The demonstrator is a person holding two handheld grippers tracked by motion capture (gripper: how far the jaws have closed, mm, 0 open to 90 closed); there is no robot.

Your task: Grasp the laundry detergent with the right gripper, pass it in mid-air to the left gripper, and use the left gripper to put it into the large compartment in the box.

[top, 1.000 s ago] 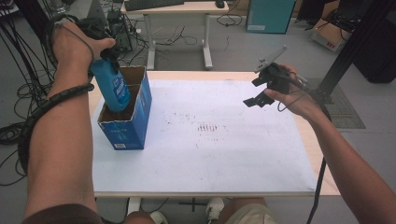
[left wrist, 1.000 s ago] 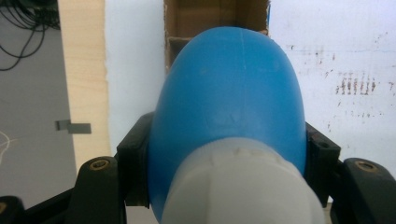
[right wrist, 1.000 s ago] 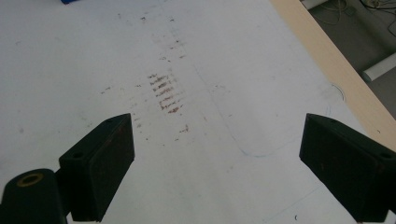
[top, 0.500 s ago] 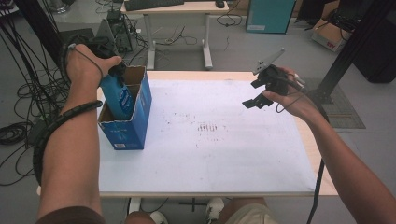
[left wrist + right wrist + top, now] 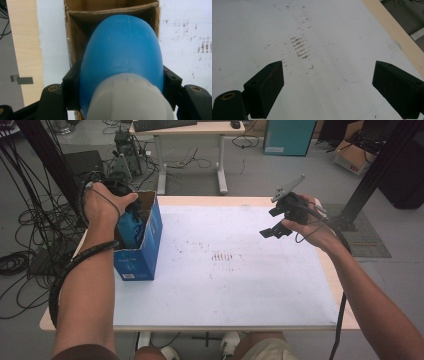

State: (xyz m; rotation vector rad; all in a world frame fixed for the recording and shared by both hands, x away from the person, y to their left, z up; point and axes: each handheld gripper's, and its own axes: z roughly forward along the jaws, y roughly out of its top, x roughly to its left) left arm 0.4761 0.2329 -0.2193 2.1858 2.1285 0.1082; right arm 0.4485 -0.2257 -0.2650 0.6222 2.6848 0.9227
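A blue bottle with a white cap hangs bottom-first inside an open blue cardboard box at the table's left edge. My left gripper is shut on the bottle near its cap, its black pads pressed on both sides. In the left gripper view the bottle's blue body reaches into the box's brown interior. Above the table's right part my right gripper is held in the air, open, with nothing between its pads.
The table wears a white sheet with brown scuff marks near the middle, also seen as scuff marks under the right gripper. A wooden edge runs at the right. Cables lie on the floor to the left.
My left hand has sunk with the bottle, which now sits deeper in the box. The right hand has stayed in place.
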